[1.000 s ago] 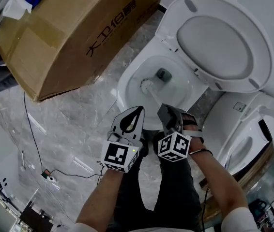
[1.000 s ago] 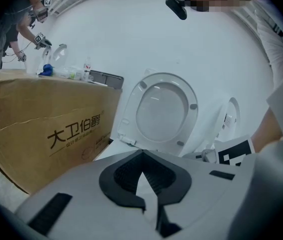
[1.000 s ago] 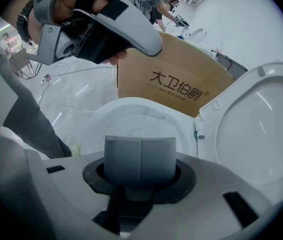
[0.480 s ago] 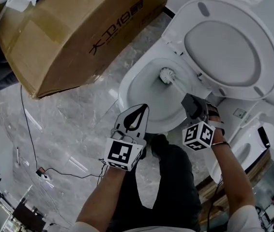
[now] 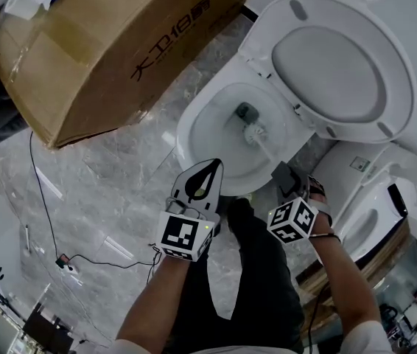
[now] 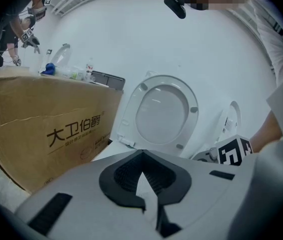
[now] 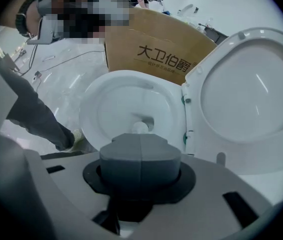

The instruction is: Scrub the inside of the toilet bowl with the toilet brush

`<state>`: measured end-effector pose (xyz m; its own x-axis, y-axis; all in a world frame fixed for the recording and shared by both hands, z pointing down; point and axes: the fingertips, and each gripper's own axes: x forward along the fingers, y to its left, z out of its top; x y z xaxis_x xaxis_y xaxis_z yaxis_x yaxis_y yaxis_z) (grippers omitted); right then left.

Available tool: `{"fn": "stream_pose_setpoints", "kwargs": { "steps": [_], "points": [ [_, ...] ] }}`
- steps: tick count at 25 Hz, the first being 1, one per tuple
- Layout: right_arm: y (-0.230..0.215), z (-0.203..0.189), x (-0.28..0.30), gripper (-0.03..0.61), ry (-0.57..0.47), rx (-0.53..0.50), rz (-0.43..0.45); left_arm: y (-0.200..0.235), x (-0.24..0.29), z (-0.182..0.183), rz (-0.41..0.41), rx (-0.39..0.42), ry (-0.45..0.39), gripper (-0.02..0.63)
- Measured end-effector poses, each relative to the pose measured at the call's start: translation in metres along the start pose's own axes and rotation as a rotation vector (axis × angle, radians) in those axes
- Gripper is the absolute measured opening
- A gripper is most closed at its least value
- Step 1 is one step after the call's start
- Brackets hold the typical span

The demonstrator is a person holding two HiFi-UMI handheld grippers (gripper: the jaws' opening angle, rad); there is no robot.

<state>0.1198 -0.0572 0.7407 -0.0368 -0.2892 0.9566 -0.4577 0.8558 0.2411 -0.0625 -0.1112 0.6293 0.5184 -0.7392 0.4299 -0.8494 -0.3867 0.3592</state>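
Observation:
The white toilet bowl (image 5: 194, 124) stands with its lid (image 5: 341, 57) raised. A white toilet brush (image 5: 254, 133) has its head down inside the bowl, just beside the dark drain, and its thin handle slants back to my right gripper (image 5: 282, 174), which is shut on it. In the right gripper view the brush head (image 7: 140, 127) shows low in the bowl (image 7: 94, 99) past the closed right gripper (image 7: 140, 156), which hides the handle. My left gripper (image 5: 207, 169) hangs in front of the bowl's near rim, shut and holding nothing; the left gripper (image 6: 141, 159) faces the lid (image 6: 161, 114).
A large cardboard box (image 5: 105, 43) lies left of the toilet, close to the bowl. A second white toilet (image 5: 370, 220) stands at the right. A thin black cable (image 5: 46, 198) runs over the marble floor. The person's dark trouser leg (image 5: 256, 271) is below the grippers.
The brush head has swept round the bowl, from left of the drain to the back wall, and now sits beside the drain. The right gripper shifted right. The left gripper stayed put.

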Motion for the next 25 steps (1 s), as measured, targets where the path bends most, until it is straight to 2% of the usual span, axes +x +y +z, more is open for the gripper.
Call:
{"fn": "stream_pose_setpoints", "kwargs": {
  "steps": [5,8,17,25],
  "points": [
    [0.044,0.028,-0.005,0.155,-0.041,0.024,0.067,0.001,-0.003,-0.007,-0.004,-0.009,0.012,0.006],
    [0.053,0.046,0.004,0.155,-0.058,0.039,0.065,0.006,-0.002,-0.009,-0.006,-0.008,0.017,0.006],
    [0.024,0.059,0.062,0.155,-0.014,0.154,-0.007,0.021,0.021,-0.023,-0.017,0.006,0.019,0.006],
    [0.003,0.060,0.103,0.155,0.014,0.146,-0.047,0.022,0.045,-0.034,-0.036,0.022,0.013,0.006]
  ]
}}
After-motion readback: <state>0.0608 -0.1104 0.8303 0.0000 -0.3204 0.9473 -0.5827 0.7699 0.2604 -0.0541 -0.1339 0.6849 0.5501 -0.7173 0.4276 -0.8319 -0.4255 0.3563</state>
